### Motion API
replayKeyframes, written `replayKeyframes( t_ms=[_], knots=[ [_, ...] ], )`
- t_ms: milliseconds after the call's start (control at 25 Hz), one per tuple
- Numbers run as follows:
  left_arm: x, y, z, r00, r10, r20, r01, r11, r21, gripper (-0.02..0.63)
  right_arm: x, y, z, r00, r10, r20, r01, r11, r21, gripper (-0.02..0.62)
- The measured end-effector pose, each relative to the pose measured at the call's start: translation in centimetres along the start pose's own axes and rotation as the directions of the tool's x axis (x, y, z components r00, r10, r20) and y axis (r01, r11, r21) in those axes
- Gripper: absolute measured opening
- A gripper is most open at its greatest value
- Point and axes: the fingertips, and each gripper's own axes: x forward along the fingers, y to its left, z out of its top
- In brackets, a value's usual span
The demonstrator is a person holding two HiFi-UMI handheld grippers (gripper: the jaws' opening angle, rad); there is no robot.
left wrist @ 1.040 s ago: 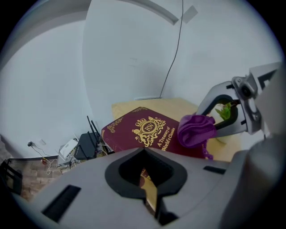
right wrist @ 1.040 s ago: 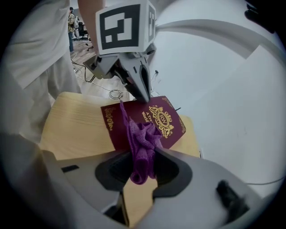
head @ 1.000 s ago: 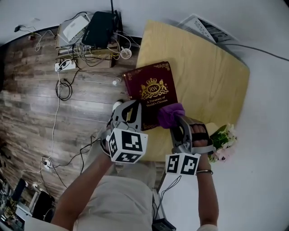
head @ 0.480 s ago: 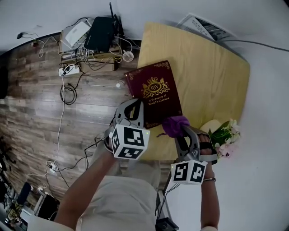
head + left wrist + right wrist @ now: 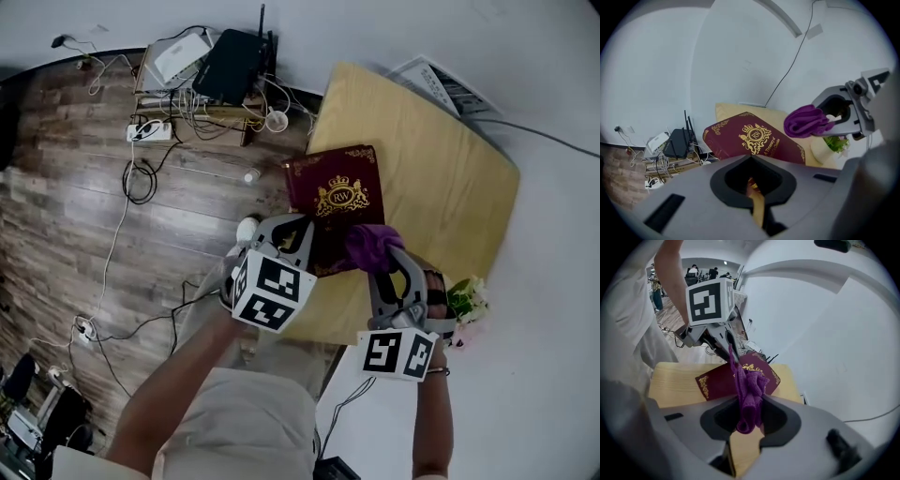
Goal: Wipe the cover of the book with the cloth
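Note:
A maroon book with gold print lies on the yellow wooden table. My left gripper is at the book's near left edge. In the left gripper view the jaws are shut on the book, with its gold page edge between them. My right gripper is shut on a bunched purple cloth, which rests over the book's near right corner. The right gripper view shows the cloth hanging from the jaws in front of the book.
A small pot of flowers stands at the table's near right corner, close to my right gripper. Printed papers lie past the table's far edge. A router, boxes and tangled cables sit on the wood floor to the left.
The right gripper drew the cloth down to the book's near edge, then back a little onto its near right corner. The left gripper stayed on the book's near left edge. The head view shifted.

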Motion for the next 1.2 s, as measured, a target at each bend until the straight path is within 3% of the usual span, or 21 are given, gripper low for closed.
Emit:
replayKeyframes(
  t_ms=[440,720,960,1200],
  knots=[
    [-0.1,0.1,0.3,0.999,-0.004,0.053,0.005,0.999,-0.031,0.011,4.7,-4.7,5.8,0.993,-0.032,0.113,0.051,0.985,-0.164,0.121],
    [-0.4,1.1,0.6,0.998,-0.012,0.062,0.014,1.0,-0.028,0.011,8.8,-7.3,8.5,0.989,-0.075,0.125,0.104,0.964,-0.246,0.121],
    [-0.1,1.2,0.5,0.999,-0.005,0.052,0.005,1.0,-0.014,0.011,10.9,-5.9,8.7,0.995,-0.044,0.087,0.072,0.93,-0.359,0.121],
    [0.1,1.1,0.4,0.998,-0.006,0.057,0.006,1.0,-0.009,0.011,10.7,-4.1,7.5,0.998,-0.007,0.069,0.033,0.922,-0.385,0.121]
  ],
)
